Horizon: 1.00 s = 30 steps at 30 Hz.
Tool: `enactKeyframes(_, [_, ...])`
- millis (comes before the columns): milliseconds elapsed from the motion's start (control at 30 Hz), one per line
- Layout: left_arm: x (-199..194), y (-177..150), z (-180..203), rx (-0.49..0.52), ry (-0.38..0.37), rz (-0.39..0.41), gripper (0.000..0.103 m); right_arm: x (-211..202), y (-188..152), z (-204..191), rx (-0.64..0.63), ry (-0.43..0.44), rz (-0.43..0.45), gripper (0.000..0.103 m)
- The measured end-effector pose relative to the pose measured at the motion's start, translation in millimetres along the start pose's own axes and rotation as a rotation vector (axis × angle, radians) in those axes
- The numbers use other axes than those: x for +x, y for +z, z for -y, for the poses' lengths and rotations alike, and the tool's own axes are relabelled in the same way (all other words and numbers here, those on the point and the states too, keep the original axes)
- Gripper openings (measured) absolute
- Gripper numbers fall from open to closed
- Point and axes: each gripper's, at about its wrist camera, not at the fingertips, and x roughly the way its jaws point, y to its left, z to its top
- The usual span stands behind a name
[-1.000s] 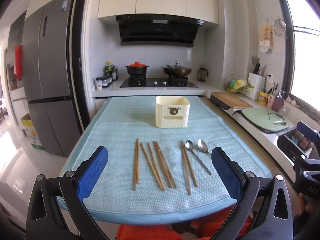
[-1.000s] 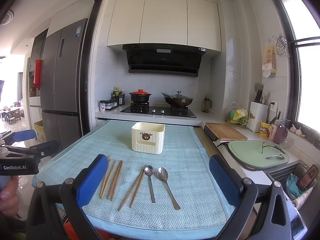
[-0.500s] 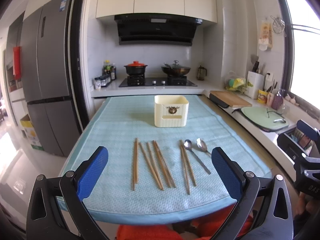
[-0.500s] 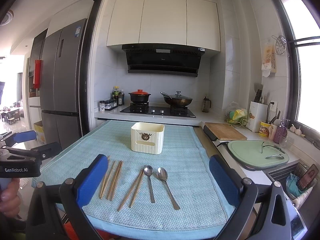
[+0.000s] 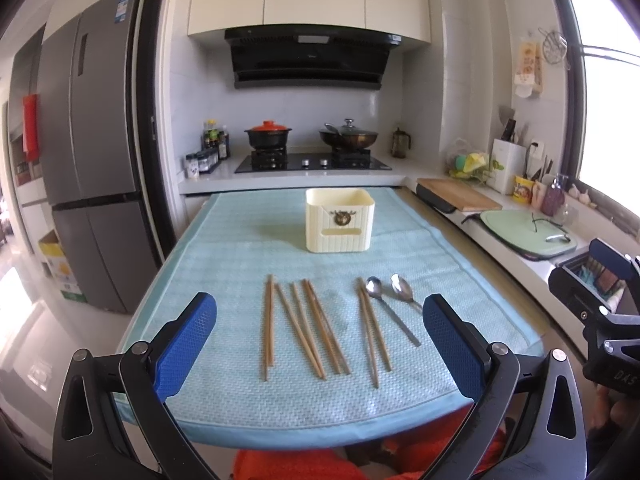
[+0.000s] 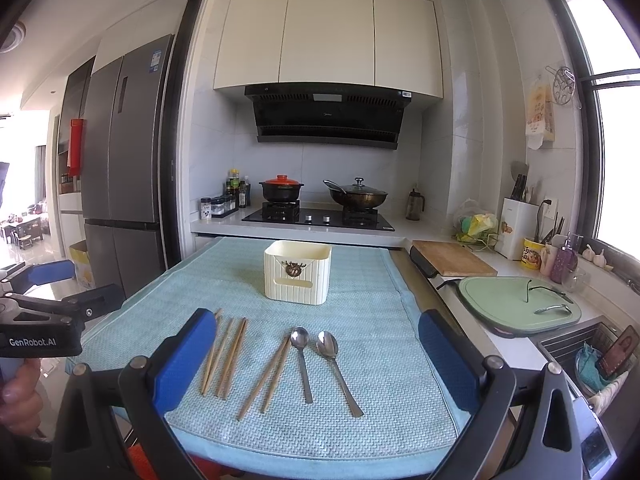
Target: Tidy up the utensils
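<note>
Several wooden chopsticks [image 5: 308, 326] lie in loose pairs on a light blue mat [image 5: 240, 248], with two metal spoons [image 5: 390, 312] to their right. A cream utensil box [image 5: 340, 220] stands upright behind them. My left gripper [image 5: 320, 344] is open and empty, held above the mat's near edge. In the right wrist view the chopsticks [image 6: 228, 356], the spoons [image 6: 320, 364] and the box [image 6: 298, 278] show too. My right gripper [image 6: 316, 364] is open and empty above the near edge, and the left gripper [image 6: 44, 312] shows at the far left.
A stove [image 5: 312, 160] with a red-lidded pot and a wok stands behind the mat. A wooden board [image 5: 460, 194], a green cutting board [image 5: 528, 234] and a sink lie on the counter at right. A grey fridge [image 5: 92, 160] stands at left.
Both grippers have barely shifted; the left view has tilted slightly. The utensils and the box have not moved.
</note>
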Motion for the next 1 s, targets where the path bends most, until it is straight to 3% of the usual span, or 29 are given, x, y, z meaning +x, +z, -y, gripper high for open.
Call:
enactKeyframes(767, [2, -2, -4, -0.006, -0.017, -0.018, 0.103, 7, -5, -2, 0.003, 0.009, -0.014, 0.103])
enactKeyframes(1000, [20, -2, -22, -0.082, -0.047, -0.084, 0.103, 17, -7, -8, -0.012, 0.034, -0.046, 0.103])
